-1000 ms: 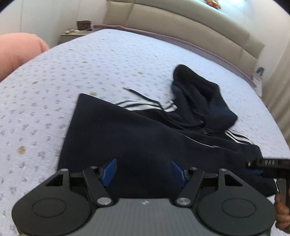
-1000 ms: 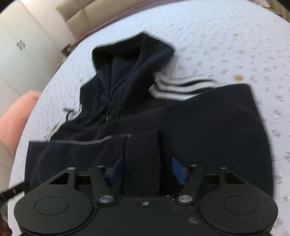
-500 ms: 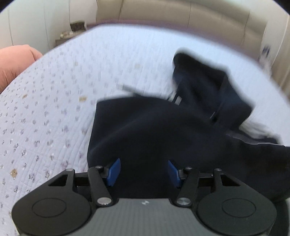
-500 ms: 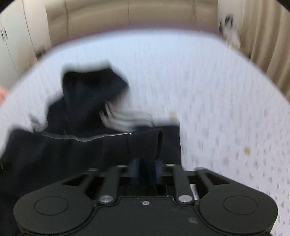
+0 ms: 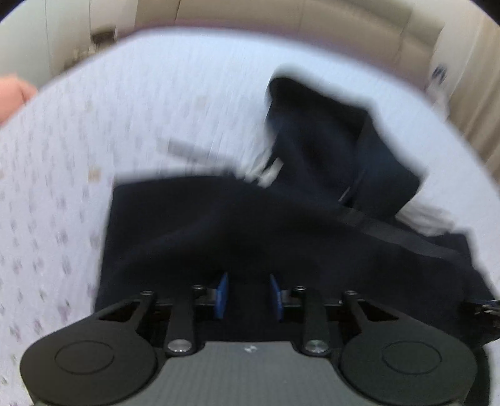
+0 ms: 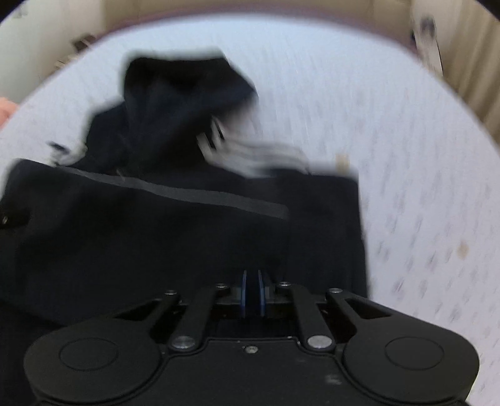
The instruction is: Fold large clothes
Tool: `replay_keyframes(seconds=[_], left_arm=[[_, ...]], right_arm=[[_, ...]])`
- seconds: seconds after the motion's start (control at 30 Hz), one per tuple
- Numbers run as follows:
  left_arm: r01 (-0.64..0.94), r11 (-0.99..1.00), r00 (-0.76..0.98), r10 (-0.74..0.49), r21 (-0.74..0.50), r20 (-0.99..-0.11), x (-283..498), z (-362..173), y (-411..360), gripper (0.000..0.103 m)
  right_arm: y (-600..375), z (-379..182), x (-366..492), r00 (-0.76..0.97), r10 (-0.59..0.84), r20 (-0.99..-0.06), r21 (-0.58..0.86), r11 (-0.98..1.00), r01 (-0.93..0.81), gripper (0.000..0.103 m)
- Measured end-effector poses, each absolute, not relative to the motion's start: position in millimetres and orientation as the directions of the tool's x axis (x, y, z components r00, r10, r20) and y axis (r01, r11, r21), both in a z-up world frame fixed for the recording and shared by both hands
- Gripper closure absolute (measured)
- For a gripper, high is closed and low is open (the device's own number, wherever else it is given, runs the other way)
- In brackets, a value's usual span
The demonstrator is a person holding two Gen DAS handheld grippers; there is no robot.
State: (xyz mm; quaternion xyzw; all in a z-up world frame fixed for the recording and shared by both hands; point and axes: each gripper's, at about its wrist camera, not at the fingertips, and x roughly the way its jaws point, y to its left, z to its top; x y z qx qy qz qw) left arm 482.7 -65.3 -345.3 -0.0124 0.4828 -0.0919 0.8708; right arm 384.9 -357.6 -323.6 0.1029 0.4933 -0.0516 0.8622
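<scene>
A dark navy hooded jacket [image 5: 281, 225] with white sleeve stripes lies on the pale dotted bedspread [image 5: 93, 131]; its hood points to the headboard. My left gripper [image 5: 248, 295] has its blue pads close together on the jacket's near hem. In the right wrist view the jacket [image 6: 175, 218] fills the left and centre. My right gripper [image 6: 252, 292] is shut on the hem fabric, with its pads almost touching. Both views are blurred by motion.
A beige padded headboard [image 5: 312, 15] runs along the far side of the bed. A pink cushion [image 5: 12, 93] sits at the left edge. A small nightstand [image 5: 103, 34] stands at the far left. Curtains [image 6: 468, 78] hang on the right.
Both grippers have closed on the near hem: the right first, the left just now. The jacket's near edge has lifted and both cameras have swung toward the headboard.
</scene>
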Motion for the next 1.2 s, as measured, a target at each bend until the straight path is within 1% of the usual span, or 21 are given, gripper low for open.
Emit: replay_keyframes(seconds=[0.07,0.13,0.23,0.33,0.4,0.47,0.5,0.6,0.67,0.73,0.77,0.8,0.87,0.9,0.93,0.97,1.0,1.03,1.1,1.13,1.2], left_arm=[[0.154,0.979,0.532,-0.194,-0.131,-0.825,482.2,-348.3,-61.4,0.071],[0.183,0.975,0.54,-0.205,-0.124,-0.816,480.0,-336.0,-60.6,0.072],[0.236,0.957,0.599,-0.282,-0.172,-0.749,480.1,-302.7,-53.9,0.071],[0.27,0.95,0.67,-0.304,-0.158,-0.677,509.6,-271.4,-59.0,0.07],[0.291,0.948,0.704,-0.305,-0.131,-0.642,543.0,-258.1,-70.2,0.069],[0.31,0.946,0.723,-0.299,-0.095,-0.623,579.2,-253.6,-87.0,0.067],[0.315,0.945,0.728,-0.299,-0.086,-0.617,602.9,-255.7,-96.2,0.065],[0.328,0.943,0.719,-0.291,-0.061,-0.631,661.9,-272.0,-119.7,0.065],[0.335,0.942,0.701,-0.274,-0.035,-0.659,695.1,-287.4,-131.5,0.063],[0.338,0.939,0.662,-0.288,-0.067,-0.692,720.9,-304.4,-137.9,0.057],[0.332,0.94,0.649,-0.29,-0.081,-0.703,730.3,-312.3,-139.6,0.051],[0.32,0.943,0.64,-0.289,-0.095,-0.712,741.0,-321.5,-140.9,0.046],[0.318,0.94,0.616,-0.302,-0.121,-0.727,755.9,-334.8,-144.3,0.044],[0.315,0.938,0.593,-0.311,-0.141,-0.742,764.0,-343.6,-144.4,0.048],[0.307,0.94,0.58,-0.31,-0.151,-0.753,772.4,-351.7,-144.3,0.055],[0.308,0.938,0.569,-0.317,-0.16,-0.759,777.4,-357.7,-145.8,0.081],[0.317,0.935,0.56,-0.321,-0.16,-0.764,782.1,-361.4,-146.6,0.092],[0.317,0.938,0.574,-0.307,-0.14,-0.759,783.4,-358.4,-148.3,0.094],[0.332,0.939,0.632,-0.289,-0.086,-0.719,776.5,-342.8,-147.2,0.095],[0.335,0.94,0.667,-0.281,-0.059,-0.691,769.7,-330.8,-143.0,0.095],[0.338,0.939,0.709,-0.296,-0.06,-0.64,753.8,-302.6,-125.2,0.096]], right_arm=[[-357.8,-324.3,387.8,0.508,0.013,-0.861,0.119,0.977,0.177,0.096],[-359.9,-314.6,391.4,0.505,0.034,-0.863,0.12,0.983,0.139,0.094],[-372.0,-285.4,394.6,0.581,0.096,-0.808,0.191,0.976,0.105,0.092],[-383.0,-251.5,423.9,0.697,0.088,-0.711,0.199,0.977,0.079,0.083],[-385.4,-238.1,454.1,0.753,0.084,-0.653,0.2,0.978,0.064,0.08],[-384.7,-231.6,489.0,0.802,0.072,-0.593,0.192,0.98,0.054,0.067],[-383.9,-231.6,503.9,0.819,0.068,-0.57,0.194,0.98,0.053,0.066],[-379.5,-237.4,548.3,0.839,0.062,-0.54,0.184,0.982,0.046,0.062],[-375.4,-247.0,575.4,0.835,0.044,-0.548,0.171,0.983,0.06,0.051],[-370.8,-256.8,599.6,0.832,0.043,-0.553,0.178,0.982,0.068,0.046],[-369.9,-261.6,610.7,0.83,0.046,-0.557,0.184,0.981,0.07,0.039],[-367.0,-266.5,621.1,0.825,0.041,-0.564,0.183,0.98,0.077,0.035],[-358.4,-276.6,644.5,0.804,-0.009,-0.595,0.147,0.982,0.119,0.032],[-354.8,-281.8,654.1,0.788,-0.032,-0.615,0.131,0.981,0.143,0.032],[-351.2,-289.6,664.7,0.766,-0.044,-0.641,0.123,0.98,0.159,0.032],[-347.2,-297.5,673.7,0.743,-0.05,-0.667,0.112,0.98,0.167,0.035],[-343.9,-306.2,686.6,0.708,-0.066,-0.703,0.08,0.982,0.171,0.047],[-343.7,-310.6,693.4,0.687,-0.077,-0.723,0.057,0.984,0.169,0.087],[-351.7,-298.6,686.3,0.721,-0.069,-0.689,0.075,0.983,0.166,0.091],[-357.4,-285.8,674.5,0.763,-0.069,-0.643,0.082,0.984,0.159,0.092],[-368.7,-260.8,646.7,0.827,-0.068,-0.558,0.093,0.985,0.144,0.092]])
